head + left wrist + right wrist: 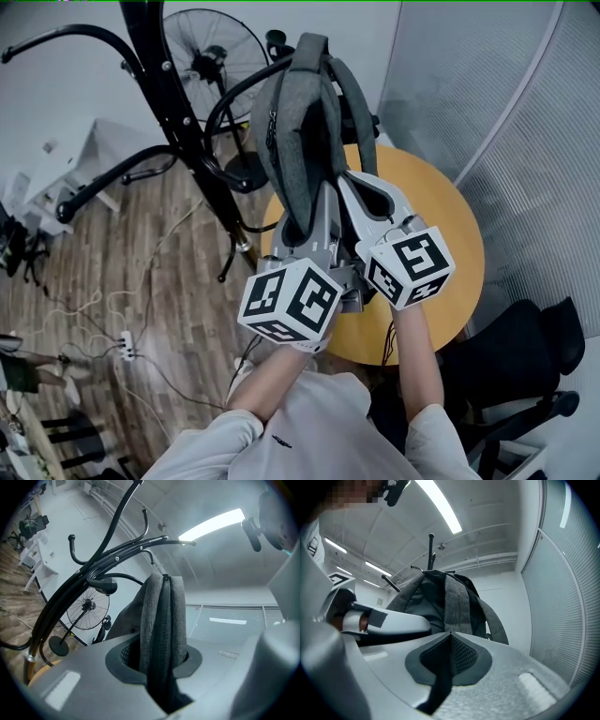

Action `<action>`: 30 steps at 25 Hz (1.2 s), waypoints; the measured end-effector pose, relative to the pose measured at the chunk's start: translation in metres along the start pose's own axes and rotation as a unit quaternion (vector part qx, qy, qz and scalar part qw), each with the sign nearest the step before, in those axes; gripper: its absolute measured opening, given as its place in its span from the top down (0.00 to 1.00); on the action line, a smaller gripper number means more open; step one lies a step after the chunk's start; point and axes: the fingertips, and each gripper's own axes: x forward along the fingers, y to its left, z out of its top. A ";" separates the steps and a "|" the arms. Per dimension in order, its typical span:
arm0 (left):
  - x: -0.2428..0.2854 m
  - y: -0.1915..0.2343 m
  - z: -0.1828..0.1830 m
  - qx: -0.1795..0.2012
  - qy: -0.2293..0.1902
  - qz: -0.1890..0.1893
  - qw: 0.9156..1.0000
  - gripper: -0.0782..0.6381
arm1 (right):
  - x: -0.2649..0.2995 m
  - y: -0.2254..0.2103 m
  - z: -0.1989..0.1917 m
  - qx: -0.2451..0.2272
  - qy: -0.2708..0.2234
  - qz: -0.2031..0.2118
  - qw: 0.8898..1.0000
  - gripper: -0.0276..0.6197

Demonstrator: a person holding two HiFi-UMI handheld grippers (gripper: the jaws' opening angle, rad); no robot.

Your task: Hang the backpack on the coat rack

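Observation:
A grey backpack (298, 122) hangs in the air between both grippers, right beside the black coat rack (178, 112) and its curved arms. My left gripper (317, 208) is shut on the pack's thick padded grey strap (163, 620), which stands up out of the jaws. To its right, my right gripper (367, 192) is shut on another grey strap (455, 606) of the backpack. In the left gripper view several rack hooks (140, 550) curve just above and left of the pack. The right gripper view shows the rack's top (431, 545) poking up behind the backpack (426, 597).
A round wooden table (450, 234) lies below the pack. A standing fan (216, 47) is behind the rack. A black office chair (525, 356) is at the right, by a ribbed glass partition (553, 141). Cables and a power strip (127, 347) lie on the wood floor.

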 end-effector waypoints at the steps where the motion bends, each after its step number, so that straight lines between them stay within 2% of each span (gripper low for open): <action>1: -0.001 0.001 0.000 -0.003 -0.003 0.001 1.000 0.74 | 0.000 0.001 0.000 -0.002 0.003 0.003 1.000 0.97; 8: -0.006 0.008 0.008 -0.033 -0.025 0.010 0.999 0.74 | 0.005 0.009 0.002 -0.014 0.022 0.019 0.999 0.97; 11: -0.005 0.009 0.007 -0.035 -0.023 0.011 0.999 0.74 | 0.008 0.009 0.000 -0.022 0.034 0.018 0.999 0.97; 16: -0.010 0.025 0.000 -0.038 -0.014 0.029 0.999 0.74 | 0.012 0.018 -0.014 -0.010 0.044 0.025 0.999 0.97; 22: -0.022 0.040 -0.002 0.005 -0.003 0.038 0.999 0.73 | 0.019 0.034 -0.028 0.013 0.033 0.029 0.999 0.97; 26: -0.025 0.048 -0.005 0.045 0.025 0.037 0.998 0.72 | 0.025 0.040 -0.036 0.045 0.026 0.023 0.998 0.97; 30: -0.030 0.048 -0.008 0.063 0.054 0.020 0.996 0.71 | 0.023 0.041 -0.036 0.080 0.007 0.013 0.997 0.97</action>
